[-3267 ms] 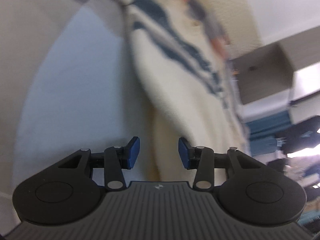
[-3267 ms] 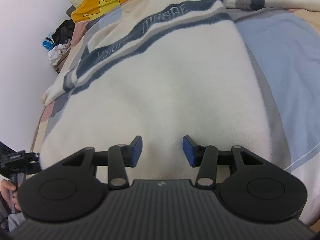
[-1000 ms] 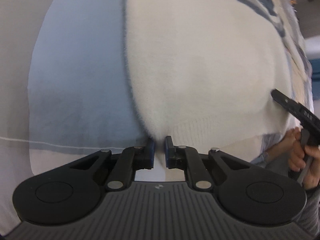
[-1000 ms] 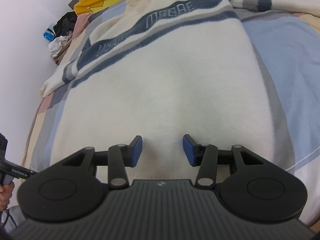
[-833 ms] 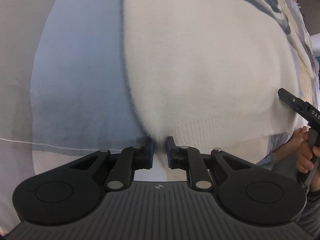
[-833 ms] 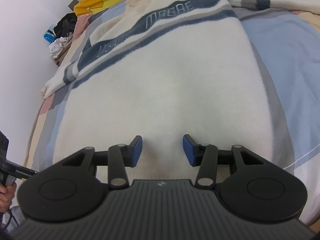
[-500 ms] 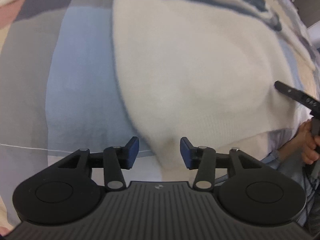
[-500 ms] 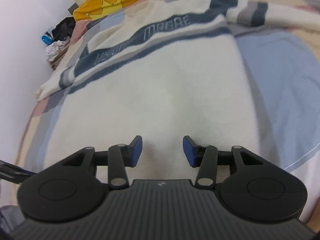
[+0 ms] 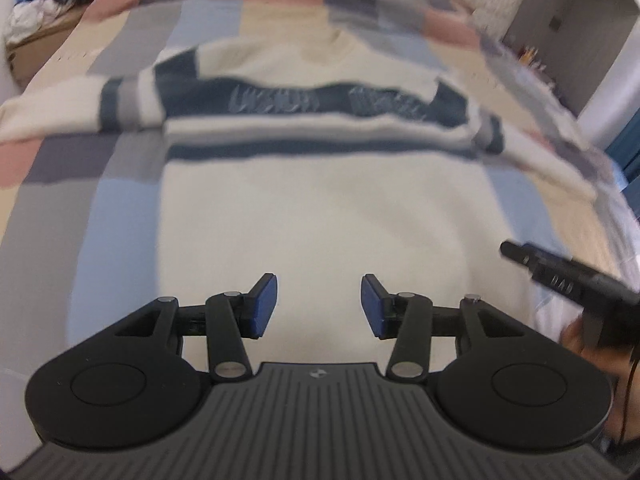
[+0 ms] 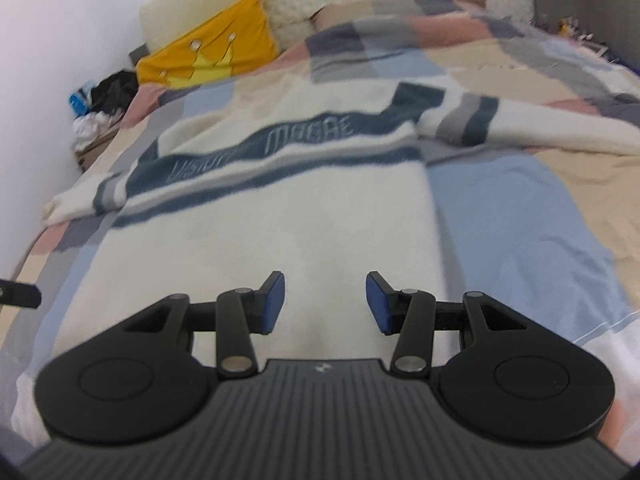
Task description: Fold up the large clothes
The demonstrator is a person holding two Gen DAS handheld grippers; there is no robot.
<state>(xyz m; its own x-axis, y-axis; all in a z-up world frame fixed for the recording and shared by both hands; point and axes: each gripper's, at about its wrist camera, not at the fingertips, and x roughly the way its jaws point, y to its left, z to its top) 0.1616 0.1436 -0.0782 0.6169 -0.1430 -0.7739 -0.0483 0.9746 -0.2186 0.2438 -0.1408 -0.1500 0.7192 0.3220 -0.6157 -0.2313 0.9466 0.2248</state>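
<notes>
Both grippers, left gripper [image 9: 319,305] and right gripper [image 10: 326,302], hover open and empty. Ahead of them the sweater [image 9: 320,208] lies flat, sleeves out. No fold shows yet.

Sweater [image 9: 320,208] flat on bed cover [image 9: 120,216], pillow [image 10: 212,56] behind it, clothes pile [image 10: 108,96] left

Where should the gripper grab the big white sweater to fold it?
Probably the cuff end of a sleeve. The sweater lies flat on the bed with both sleeves spread sideways, so come from the side with open jaws, pinch that end and carry it across the body.
</notes>
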